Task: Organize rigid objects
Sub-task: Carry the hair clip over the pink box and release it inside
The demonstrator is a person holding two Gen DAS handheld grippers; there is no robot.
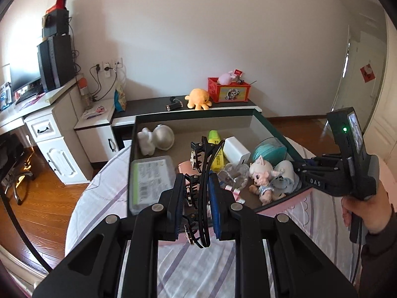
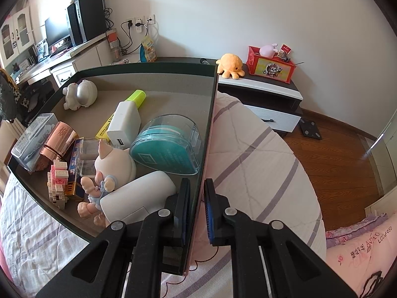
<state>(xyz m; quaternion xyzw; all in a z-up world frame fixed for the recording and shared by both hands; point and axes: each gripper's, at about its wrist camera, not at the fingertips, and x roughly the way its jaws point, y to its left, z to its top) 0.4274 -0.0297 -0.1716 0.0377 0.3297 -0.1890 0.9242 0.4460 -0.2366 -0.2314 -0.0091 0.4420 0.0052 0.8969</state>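
Observation:
A shallow box [image 1: 196, 118] with a dark rim sits on the bed. It holds a white charger [image 1: 235, 151], a yellow highlighter [image 1: 215, 149], a teal tape dispenser [image 1: 269, 150], a pig doll [image 1: 263, 176] and a clear case [image 1: 151, 181]. My left gripper [image 1: 197, 182] is shut on a black hair claw clip [image 1: 201, 164], held over the box's near edge. My right gripper [image 2: 197, 186] straddles the box's right wall [image 2: 211, 114], one finger inside and one outside, pinching it. It also shows in the left wrist view [image 1: 312, 176].
The box also holds a white and silver figurine [image 2: 79, 94], a rose-gold tube [image 2: 58, 139] and a pink block figure [image 2: 58, 183]. Behind the bed stands a low cabinet [image 2: 260, 82] with an orange plush octopus [image 2: 230, 65] and a red crate [image 2: 270, 65]. A desk stands at the left.

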